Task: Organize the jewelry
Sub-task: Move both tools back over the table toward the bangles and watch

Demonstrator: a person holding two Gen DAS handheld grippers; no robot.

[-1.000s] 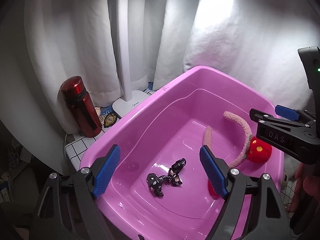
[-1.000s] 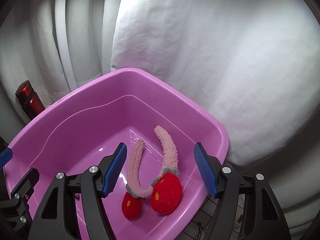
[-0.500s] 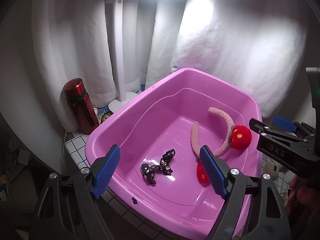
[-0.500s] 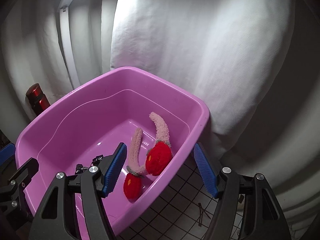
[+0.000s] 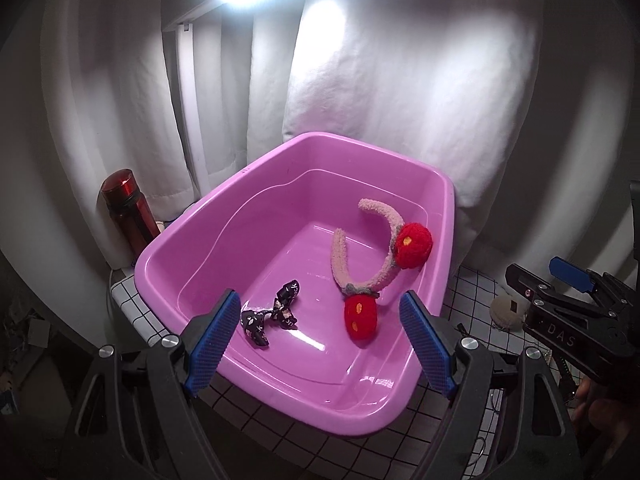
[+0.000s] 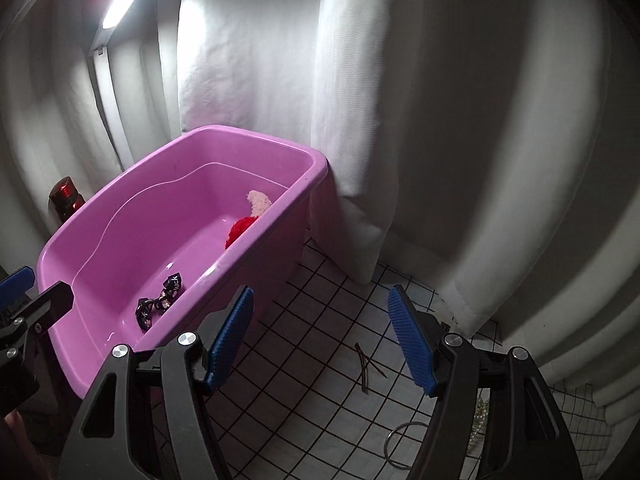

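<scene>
A pink plastic tub (image 5: 192,240) (image 6: 312,176) stands on a white grid-lined cloth. Inside lie a fuzzy pink headband with red pompoms (image 5: 380,264) (image 6: 260,204) and a black patterned hair bow (image 5: 272,316) (image 6: 160,304). My left gripper (image 5: 320,340) hangs open over the tub's near rim, holding nothing. My right gripper (image 6: 320,336) (image 5: 568,276) is open and empty over the cloth to the right of the tub. On the cloth lie brown hairpins (image 6: 366,364), a metal ring (image 6: 404,444) and pale beads (image 6: 480,420), partly hidden by the right finger.
A red bottle (image 5: 128,212) (image 6: 66,196) stands left of the tub by a white lamp post (image 5: 192,112). White curtains close off the back. A round beige item (image 5: 508,310) sits on the cloth right of the tub.
Both grippers have pulled back from the tub, still open. The right one has swung rightward, so its view now shows the cloth with hairpins and ring instead of the tub's inside.
</scene>
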